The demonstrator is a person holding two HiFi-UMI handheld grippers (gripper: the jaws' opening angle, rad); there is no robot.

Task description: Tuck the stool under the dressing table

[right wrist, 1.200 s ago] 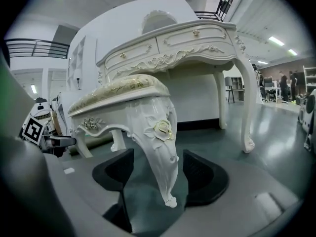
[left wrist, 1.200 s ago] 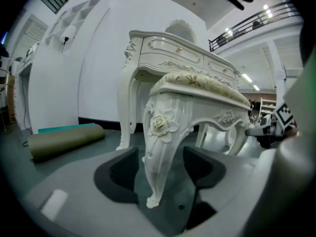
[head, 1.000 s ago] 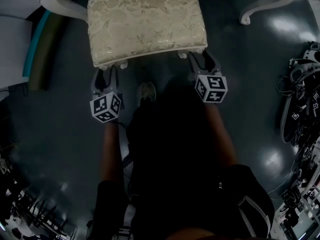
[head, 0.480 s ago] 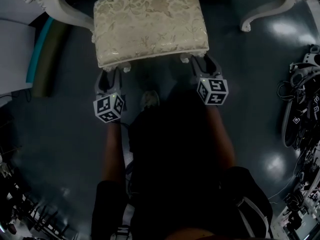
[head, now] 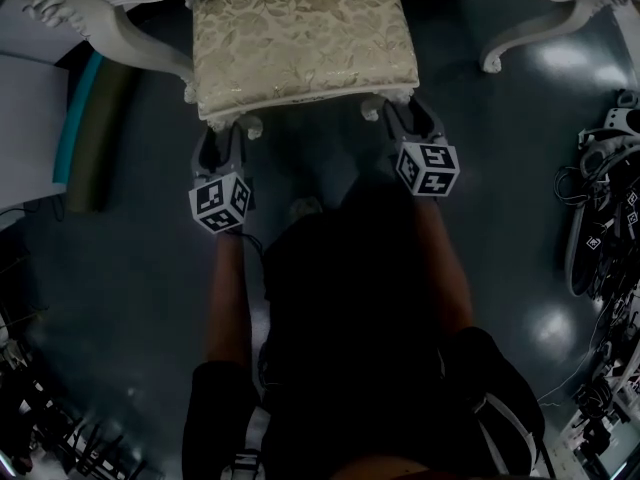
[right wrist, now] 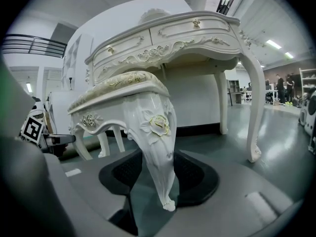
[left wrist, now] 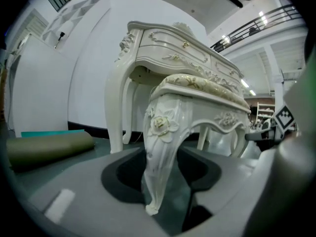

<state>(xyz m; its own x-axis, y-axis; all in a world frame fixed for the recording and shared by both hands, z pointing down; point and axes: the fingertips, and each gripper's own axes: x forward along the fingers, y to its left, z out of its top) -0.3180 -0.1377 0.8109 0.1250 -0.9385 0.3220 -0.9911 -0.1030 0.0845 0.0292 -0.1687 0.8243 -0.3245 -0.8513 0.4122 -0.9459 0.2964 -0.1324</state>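
Observation:
The cream stool [head: 305, 33] with a floral padded seat stands on the dark floor, its far edge under the white dressing table [head: 120, 33]. My left gripper [head: 222, 133] is shut on the stool's near left leg [left wrist: 163, 152], which stands upright between the dark pads. On the other side, my right gripper [head: 408, 113] is shut on the near right leg [right wrist: 158, 152]. In both gripper views the carved dressing table [right wrist: 173, 38] rises just behind the stool, with its drawers above the seat. The left gripper [left wrist: 163, 174] and right gripper [right wrist: 159, 174] grip low on the legs, near the feet.
A rolled olive mat [head: 95, 128] lies on the floor left of the stool beside a white panel [head: 25, 118]. The table's right front leg [head: 530, 28] curves to the floor at upper right. Cables and gear [head: 605, 218] crowd the right edge. The person's foot [head: 303, 208] is behind the stool.
The stool and both grippers have slid away from the person, toward the dressing table. The seat's far edge now lies beneath the tabletop. Both grips look unchanged.

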